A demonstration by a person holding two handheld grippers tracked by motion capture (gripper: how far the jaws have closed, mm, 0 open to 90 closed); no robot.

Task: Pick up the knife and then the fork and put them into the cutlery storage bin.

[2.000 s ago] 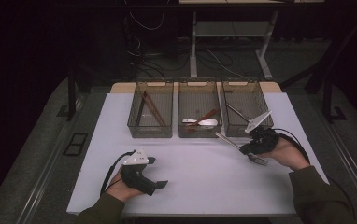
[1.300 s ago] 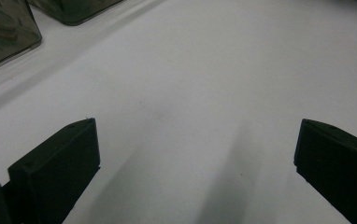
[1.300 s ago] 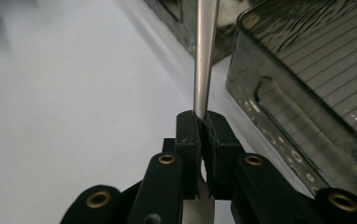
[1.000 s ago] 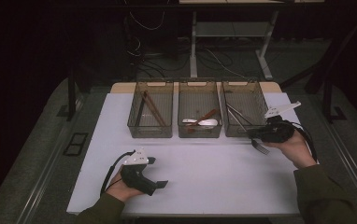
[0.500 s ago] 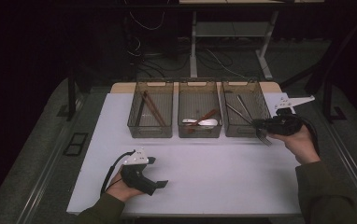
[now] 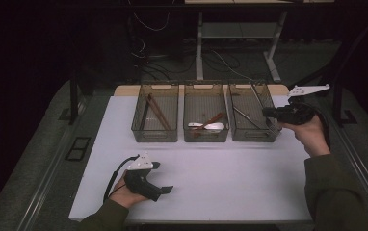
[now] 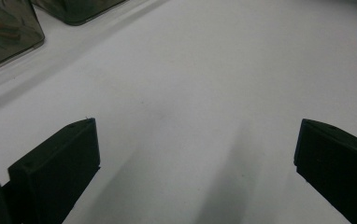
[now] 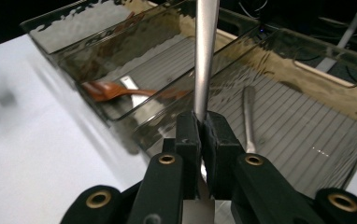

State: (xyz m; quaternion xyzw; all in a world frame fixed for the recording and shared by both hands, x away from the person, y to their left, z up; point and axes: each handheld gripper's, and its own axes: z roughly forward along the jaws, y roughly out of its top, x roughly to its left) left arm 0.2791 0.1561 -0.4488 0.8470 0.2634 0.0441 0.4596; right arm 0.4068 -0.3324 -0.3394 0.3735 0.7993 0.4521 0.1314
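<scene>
1. Cutlery is the work in hand: the right gripper [image 8: 200,128] is clamped on a slim metal utensil [image 8: 205,51], its two black pads pressed flat against the handle.

2. Landmark: the right-hand bin [image 6: 249,113] of three smoky plastic bins. The held utensil hangs over that bin's right edge, its shaft reaching up and away from the jaws in the right gripper view. Which end is pinched I cannot tell for sure; it looks like a fork or similar piece.

3. Handling, as I judge it: stiff, light, smooth steel. It will not bend or break, but the polished shaft is slippery and can pivot between the pads if held far from its balance point.

4. Best hold is across the flat of the handle, near the middle, so the long free end does not swing.

5. Inside that right-hand bin lies at least one more metal piece [image 8: 248,116]; the bin next to it on the left holds a brown spoon [image 8: 109,90].

6. The left gripper [image 6: 146,180] rests on the white table [image 6: 220,183], well in front of and to the left of the right-hand bin, jaws spread wide with nothing between them.
</scene>
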